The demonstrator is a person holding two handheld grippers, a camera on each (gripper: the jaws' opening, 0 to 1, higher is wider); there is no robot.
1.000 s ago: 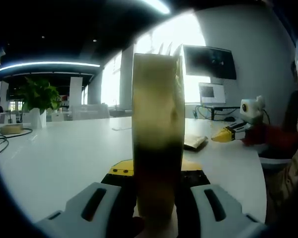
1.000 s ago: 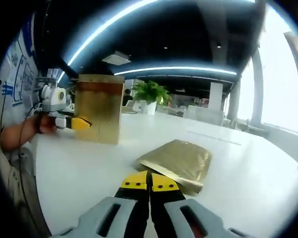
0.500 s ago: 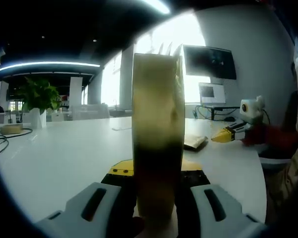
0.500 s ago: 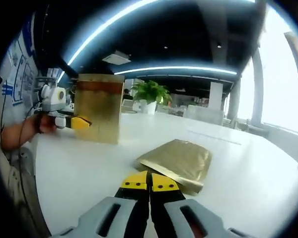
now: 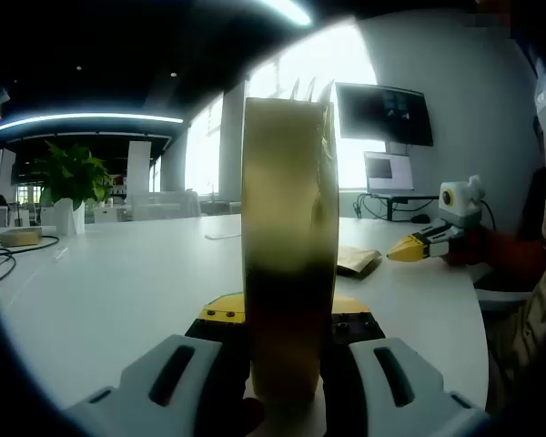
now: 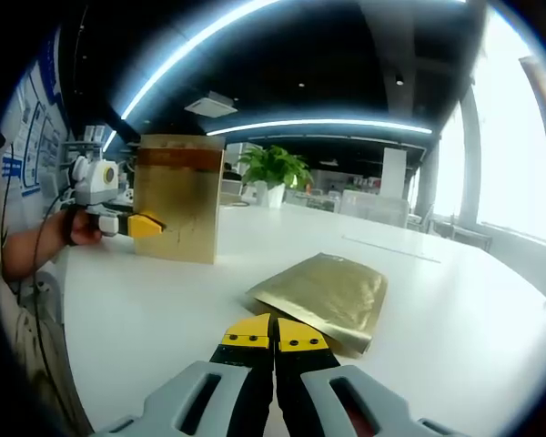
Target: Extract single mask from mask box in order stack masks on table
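The gold mask box [image 6: 179, 198] is held upright on the white table [image 6: 455, 300], clamped between the jaws of the left gripper [image 5: 287, 332]. The right gripper [image 6: 274, 333] is seen closed with nothing in it, just short of a gold mask packet [image 6: 328, 291] laid flat on the table.

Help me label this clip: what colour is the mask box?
Gold. The mask box shows best in the right gripper view, standing upright on the white table.

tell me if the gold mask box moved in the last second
No. In the right gripper view the mask box stands in the same spot beside the potted plant, clamped by the left tongs.
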